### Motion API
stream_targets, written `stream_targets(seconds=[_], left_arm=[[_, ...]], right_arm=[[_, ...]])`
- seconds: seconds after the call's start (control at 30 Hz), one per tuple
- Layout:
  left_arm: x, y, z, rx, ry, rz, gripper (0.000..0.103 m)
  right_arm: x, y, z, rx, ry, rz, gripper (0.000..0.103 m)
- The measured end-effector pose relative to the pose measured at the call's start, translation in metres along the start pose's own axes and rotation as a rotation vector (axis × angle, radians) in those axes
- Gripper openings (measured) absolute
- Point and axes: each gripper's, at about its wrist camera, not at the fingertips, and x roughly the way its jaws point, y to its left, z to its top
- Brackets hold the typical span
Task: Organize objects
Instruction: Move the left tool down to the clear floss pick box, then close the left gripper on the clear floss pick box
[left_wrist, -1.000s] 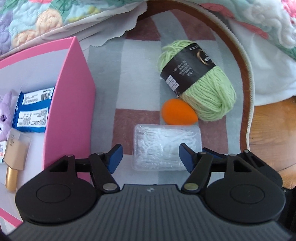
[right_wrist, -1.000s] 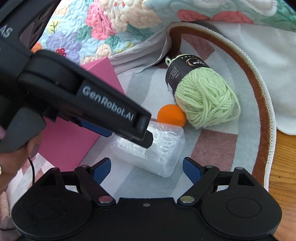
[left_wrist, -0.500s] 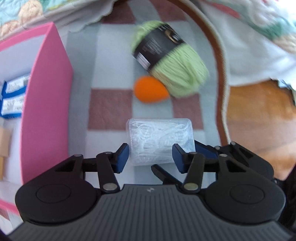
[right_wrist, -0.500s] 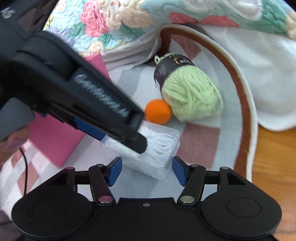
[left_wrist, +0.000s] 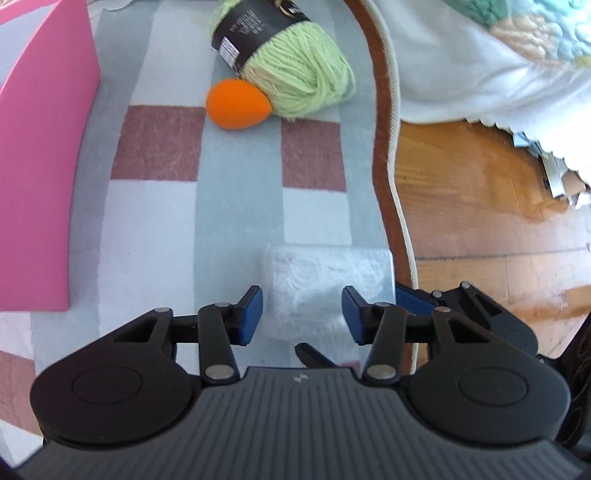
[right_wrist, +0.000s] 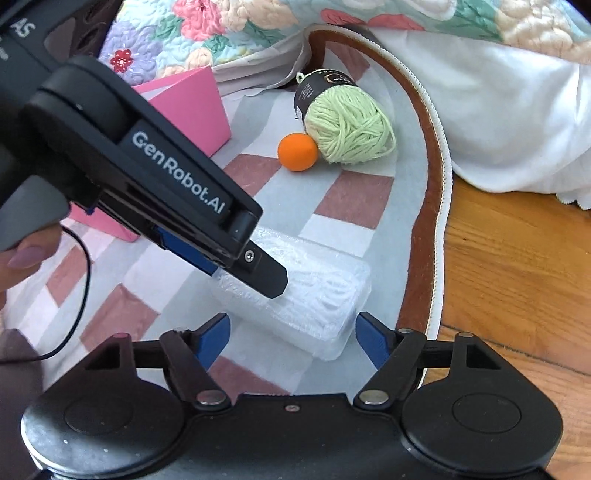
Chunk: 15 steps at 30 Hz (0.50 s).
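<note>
Near the rug's (left_wrist: 236, 229) edge lies the clear plastic box (left_wrist: 328, 284), between the spread fingers of the left claw (left_wrist: 302, 314). Right claw (right_wrist: 293, 334) gapes too, just beside it. Slick walls could squirt sideways if squeezed off-centre.

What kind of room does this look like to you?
Most likely a bedroom floor at home: a floral quilt and white sheet hang down as if off a bed, beside a checked rug lying on wooden floorboards.
</note>
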Motion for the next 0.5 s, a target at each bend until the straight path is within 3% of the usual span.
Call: stream_targets(seconds=[0.13,0.27,0.5], left_arm=[[0.004,0.011,0.005,-0.024,-0.035,-0.049,0.048],[0.001,0.014,0.005,-0.065,0.022,-0.048,0.044],[-0.012,0.006,-0.011,-0.024,0.008,-0.024,0.044]], right_arm=[[0.007,0.004,-0.002,0.0,-0.028,-0.013,0.086],[0.007,0.008,-0.004,-0.004,-0.032,-0.044,0.085],[-0.003,0.017,-0.006,0.013,0.007,-0.055,0.081]])
